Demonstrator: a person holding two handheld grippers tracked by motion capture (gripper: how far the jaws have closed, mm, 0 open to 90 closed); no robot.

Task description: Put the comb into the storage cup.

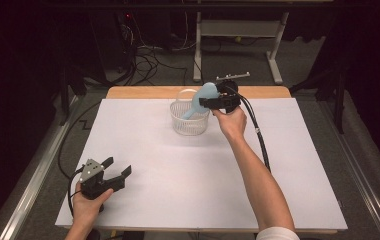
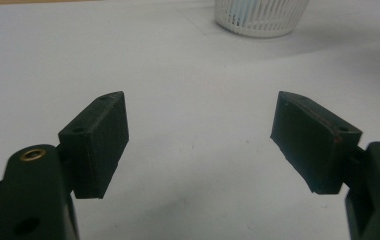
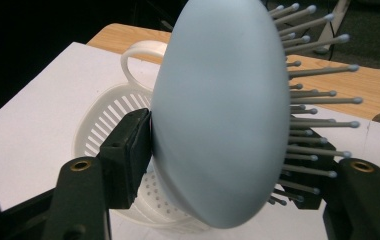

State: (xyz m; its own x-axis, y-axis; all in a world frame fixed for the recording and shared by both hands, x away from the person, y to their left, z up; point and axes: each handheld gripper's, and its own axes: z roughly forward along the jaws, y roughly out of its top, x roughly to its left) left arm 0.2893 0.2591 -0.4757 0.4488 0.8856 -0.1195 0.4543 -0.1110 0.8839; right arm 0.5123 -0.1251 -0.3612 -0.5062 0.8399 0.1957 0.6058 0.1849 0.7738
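Observation:
A pale blue hairbrush (image 1: 204, 95) with grey bristles stands tilted, its handle reaching down into a white slatted basket (image 1: 188, 126) at the far middle of the white table. My right gripper (image 1: 207, 101) is shut on the brush's head above the basket. In the right gripper view one pad lies against the brush's smooth back (image 3: 218, 115) and the bristles point toward the other pad; the right gripper (image 3: 228, 135) hangs over the basket (image 3: 103, 115). My left gripper (image 1: 119, 166) rests near the front left corner, open, with nothing between its jaws; the left gripper (image 2: 200, 107) faces bare table.
The basket (image 2: 260, 20) has a loop handle on its far rim. A wooden table edge (image 1: 143, 92) shows behind the white sheet. Cables and desk legs (image 1: 197, 55) lie on the floor beyond. The right gripper's cable (image 1: 260, 140) trails along the forearm.

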